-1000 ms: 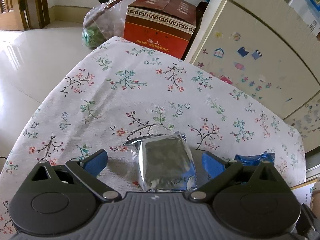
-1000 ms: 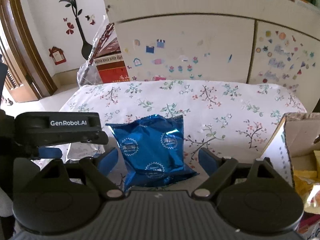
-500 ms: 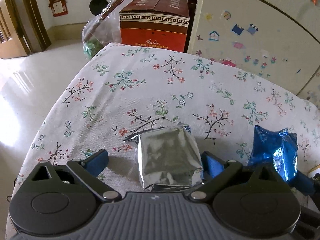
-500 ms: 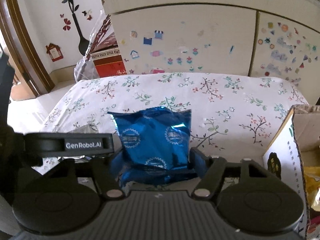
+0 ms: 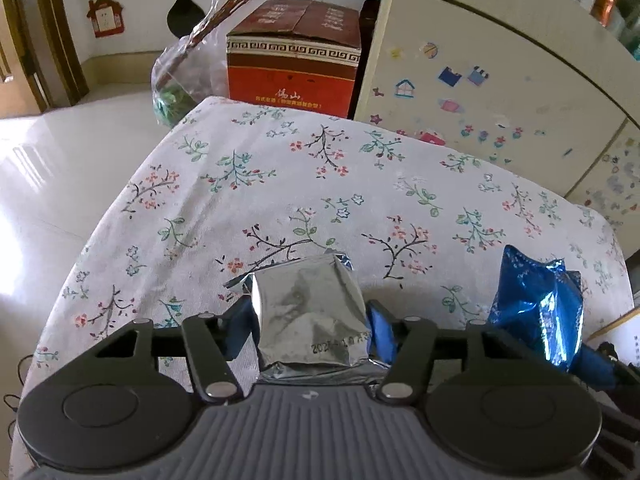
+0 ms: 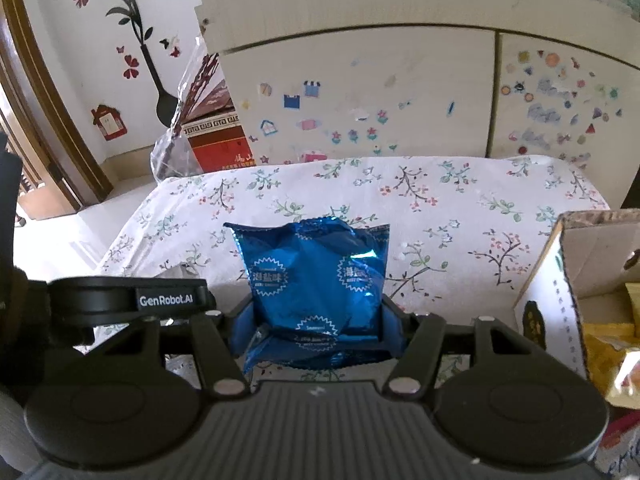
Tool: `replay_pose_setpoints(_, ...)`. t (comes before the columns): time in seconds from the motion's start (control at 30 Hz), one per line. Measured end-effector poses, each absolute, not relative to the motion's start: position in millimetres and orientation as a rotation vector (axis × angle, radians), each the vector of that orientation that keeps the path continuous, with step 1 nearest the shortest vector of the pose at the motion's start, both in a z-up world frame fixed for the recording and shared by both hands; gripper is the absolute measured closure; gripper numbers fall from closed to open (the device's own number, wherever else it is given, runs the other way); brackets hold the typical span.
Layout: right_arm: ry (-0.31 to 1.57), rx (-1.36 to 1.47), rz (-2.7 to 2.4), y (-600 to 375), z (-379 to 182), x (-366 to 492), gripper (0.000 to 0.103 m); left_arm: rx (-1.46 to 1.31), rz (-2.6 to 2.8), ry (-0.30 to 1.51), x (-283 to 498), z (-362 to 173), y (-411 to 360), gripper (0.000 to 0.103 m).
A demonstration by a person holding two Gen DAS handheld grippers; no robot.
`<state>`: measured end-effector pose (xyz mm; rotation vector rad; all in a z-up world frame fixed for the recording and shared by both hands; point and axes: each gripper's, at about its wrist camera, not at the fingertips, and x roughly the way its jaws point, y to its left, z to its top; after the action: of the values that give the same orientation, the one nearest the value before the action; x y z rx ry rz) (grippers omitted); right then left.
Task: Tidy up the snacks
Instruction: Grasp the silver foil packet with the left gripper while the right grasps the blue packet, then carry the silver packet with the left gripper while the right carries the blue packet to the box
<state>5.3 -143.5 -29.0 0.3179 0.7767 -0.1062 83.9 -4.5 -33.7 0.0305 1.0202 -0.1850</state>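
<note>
Where the right-wrist view reaches its right edge, an open white cardboard box stands on the worktop, flap raised; yellow snack bags lie inside, count unclear.

Left gripper: jaws closing, blue pads pressed against both sides of a square silver foil snack packet, date stamp facing the camera. Packet sits at the near edge of the worktop.

Right gripper: jaws closing, pads pinching the lower corners of a crinkled blue foil snack bag with white starburst seals. Bag stands upright between them, just left of the box.

Surface: worktop under a white cloth printed with floral sprigs. Behind it, a cream cabinet with children's stickers. At the far left corner, a red-brown carton with a key-pattern band, a clear plastic bag leaning beside it. Pale tiled floor; wall decals of flowers and a small red house.
</note>
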Motion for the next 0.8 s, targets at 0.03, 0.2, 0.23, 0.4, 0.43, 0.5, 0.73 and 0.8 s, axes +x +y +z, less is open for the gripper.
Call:
replay_pose_setpoints(0.03, 0.776, 0.323, -0.108, -144, -27, 3, 0.041, 0.037, -0.188, 1.014, 82, -32, -5, 0.038)
replay_pose_setpoints(0.2, 0.768, 0.333, -0.108, -145, -17, -7, 0.041, 0.036, -0.206, 0.991, 73, -19, -3, 0.038)
replay_pose_setpoints(0.23, 0.765, 0.333, -0.105, -145, -14, -10, 0.041, 0.034, -0.208, 0.988, 71, -17, -2, 0.038)
replay_pose_setpoints(0.4, 0.756, 0.331, -0.092, -141, -2, -23, 0.041, 0.025, -0.219, 0.970, 59, -4, 3, 0.038)
replay_pose_setpoints(0.43, 0.752, 0.329, -0.089, -140, 1, -26, 0.041, 0.022, -0.222, 0.965, 57, -1, 5, 0.038)
replay_pose_setpoints(0.5, 0.745, 0.326, -0.086, -138, 6, -32, 0.041, 0.013, -0.228, 0.955, 51, 5, 7, 0.038)
replay_pose_setpoints(0.73, 0.707, 0.346, -0.073, -138, 30, -61, 0.041, -0.040, -0.266, 0.929, 26, 31, 13, 0.038)
replay_pose_setpoints(0.8, 0.695, 0.349, -0.068, -139, 36, -71, 0.040, -0.062, -0.278, 0.922, 19, 37, 16, 0.038)
